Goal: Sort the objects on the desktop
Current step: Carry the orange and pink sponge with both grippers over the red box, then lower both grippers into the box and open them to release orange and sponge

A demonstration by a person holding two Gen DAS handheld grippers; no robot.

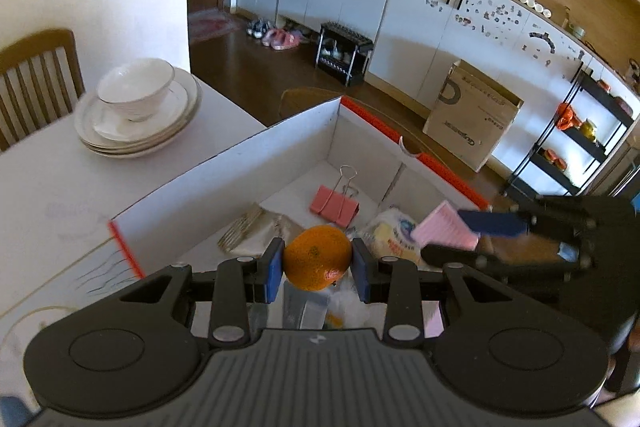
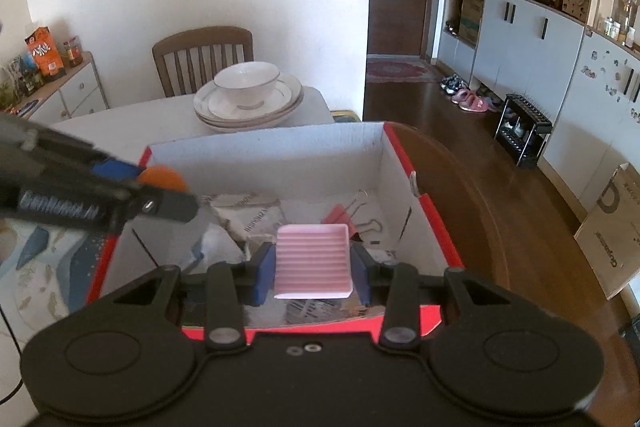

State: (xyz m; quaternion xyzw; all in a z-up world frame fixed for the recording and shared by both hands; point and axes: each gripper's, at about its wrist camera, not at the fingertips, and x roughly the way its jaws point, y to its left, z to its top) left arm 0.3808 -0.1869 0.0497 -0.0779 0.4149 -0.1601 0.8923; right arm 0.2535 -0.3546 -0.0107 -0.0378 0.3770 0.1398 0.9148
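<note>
The left gripper (image 1: pixel 317 264) pinches an orange (image 1: pixel 317 257) above the box (image 1: pixel 224 163). The right gripper (image 2: pixel 312 263) clamps a pink ribbed tray (image 2: pixel 312 259), its ribs running crosswise between the fingers and its ribbed face turned toward the right wrist camera.

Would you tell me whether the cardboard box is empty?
Not empty: the cardboard box holds a pink binder clip and paper packets.

A bowl (image 2: pixel 246 85) sits on stacked plates (image 2: pixel 248 111) at twelve o'clock. A wooden chair (image 2: pixel 202 61) stands behind. A cardboard carton (image 2: pixel 610 239) rests on the floor at three o'clock
</note>
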